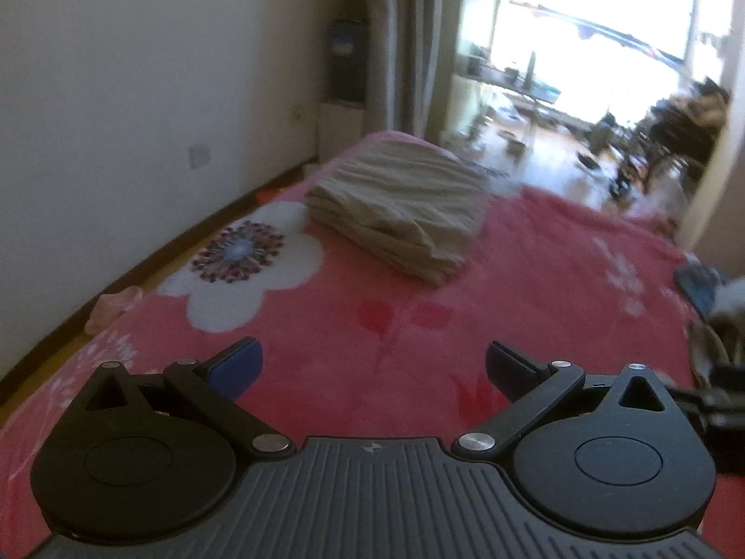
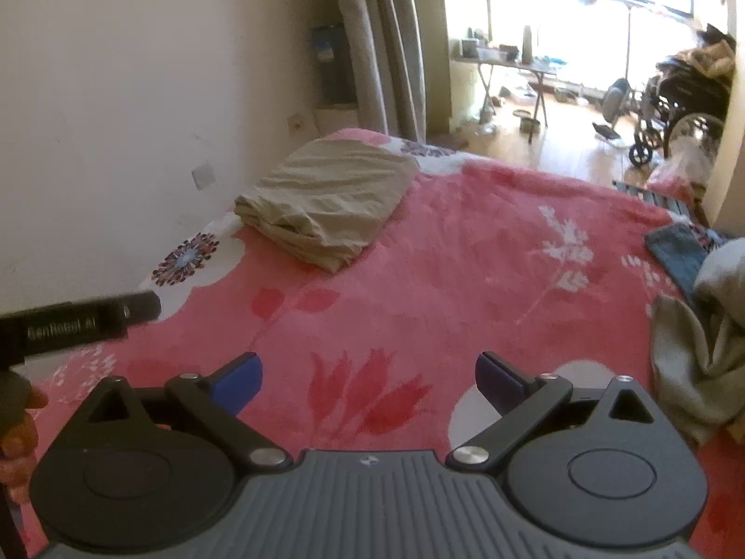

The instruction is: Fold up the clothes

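On the pink bed (image 2: 419, 256), a folded beige garment (image 2: 326, 205) lies near the wall; unfolded grey clothes (image 2: 694, 354) lie heaped at its right edge. Both the left hand-held gripper (image 1: 372, 368) and right hand-held gripper (image 2: 368, 377) gape empty. Best next: swing right, pinch one hem.

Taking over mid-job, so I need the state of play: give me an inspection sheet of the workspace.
Surface: pink floral blanket on a bed.
Job's things: folded beige garment at far left; unfolded grey-green clothes and blue garment at right edge.
Clutter: nothing seen on the bed.
Grippers: left gripper and right gripper open, empty.
Cables: nothing seen.
Surroundings: white wall, curtain, wheelchair, folding table.
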Motion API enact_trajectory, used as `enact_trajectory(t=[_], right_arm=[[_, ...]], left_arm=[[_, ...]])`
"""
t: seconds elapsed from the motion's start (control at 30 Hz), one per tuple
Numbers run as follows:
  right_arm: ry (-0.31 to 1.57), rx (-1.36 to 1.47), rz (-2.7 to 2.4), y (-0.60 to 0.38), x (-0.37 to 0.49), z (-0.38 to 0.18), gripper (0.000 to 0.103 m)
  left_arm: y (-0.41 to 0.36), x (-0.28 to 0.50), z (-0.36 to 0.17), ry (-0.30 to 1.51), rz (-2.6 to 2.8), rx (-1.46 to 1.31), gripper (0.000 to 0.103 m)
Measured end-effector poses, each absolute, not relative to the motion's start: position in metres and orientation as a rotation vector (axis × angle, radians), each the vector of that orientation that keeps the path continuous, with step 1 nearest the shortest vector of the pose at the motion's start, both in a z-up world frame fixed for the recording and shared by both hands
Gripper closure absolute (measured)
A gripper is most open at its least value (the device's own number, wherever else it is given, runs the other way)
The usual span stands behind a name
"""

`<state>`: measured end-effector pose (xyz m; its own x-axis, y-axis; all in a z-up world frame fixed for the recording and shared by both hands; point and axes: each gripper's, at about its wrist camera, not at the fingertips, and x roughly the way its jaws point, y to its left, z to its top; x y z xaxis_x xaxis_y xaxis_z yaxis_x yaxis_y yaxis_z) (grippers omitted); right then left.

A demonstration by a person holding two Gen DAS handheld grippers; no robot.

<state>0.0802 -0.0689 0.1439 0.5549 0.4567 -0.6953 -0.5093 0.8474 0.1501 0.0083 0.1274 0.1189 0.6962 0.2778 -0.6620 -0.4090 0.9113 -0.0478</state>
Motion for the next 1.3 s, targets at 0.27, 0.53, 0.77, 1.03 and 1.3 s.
enact_trajectory(t=[0.27, 0.53, 0.77, 1.03, 1.3], right_arm=[[0.806, -0.075, 0.550, -0.069, 0.073, 0.146, 0.001], [0.796, -0.128, 0.513, -0.062, 0.065, 0.147, 0.001], [0.768, -0.196, 0.439, -0.052, 0.057, 0.145, 0.001], [0.747, -0.202, 0.404, -0.047, 0.051, 0.145, 0.000], [0.747, -0.214, 0.405, -0.043, 0.049, 0.146, 0.000]], left_arm=[[0.115, 0.002, 0.109, 0.742, 0.390, -0.163, 0.000], [0.116, 0.000, 0.110, 0.753, 0.409, -0.155, 0.000], [0.115, -0.004, 0.111, 0.741, 0.409, -0.137, 0.000], [0.117, -0.006, 0.114, 0.716, 0.412, -0.129, 0.000], [0.120, -0.008, 0.113, 0.709, 0.418, -0.129, 0.000]])
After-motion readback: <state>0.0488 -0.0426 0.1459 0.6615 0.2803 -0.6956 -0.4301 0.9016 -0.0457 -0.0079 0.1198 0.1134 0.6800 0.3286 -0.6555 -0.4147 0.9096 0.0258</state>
